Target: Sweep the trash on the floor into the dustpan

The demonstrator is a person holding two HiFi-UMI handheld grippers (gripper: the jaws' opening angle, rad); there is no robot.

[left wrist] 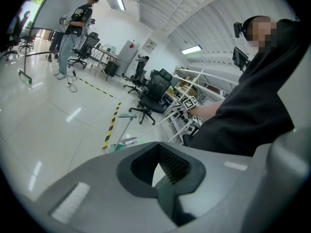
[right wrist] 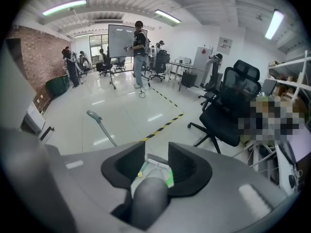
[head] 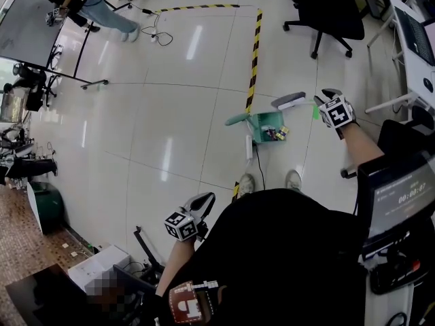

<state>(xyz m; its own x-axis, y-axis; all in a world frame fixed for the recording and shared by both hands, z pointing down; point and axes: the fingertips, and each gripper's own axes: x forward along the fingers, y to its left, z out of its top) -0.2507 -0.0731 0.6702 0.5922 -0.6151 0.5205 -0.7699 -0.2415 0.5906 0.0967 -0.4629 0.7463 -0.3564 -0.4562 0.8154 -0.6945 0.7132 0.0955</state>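
Head view: the green dustpan (head: pixel 262 122) stands on the floor (head: pixel 170 114) beside the striped tape (head: pixel 253 60). There is trash (head: pixel 276 133) inside it, and the broom (head: pixel 289 100) head lies just beside it. The right gripper (head: pixel 327 95) is over the broom; the left gripper (head: pixel 204 200) is well apart, near the person's body.

Left gripper view: the tips are together and nothing is held.

Right gripper view: the jaws are a little apart, with the broom's grey handle (right wrist: pixel 150 198) between them, and the pads are not pressing on it.
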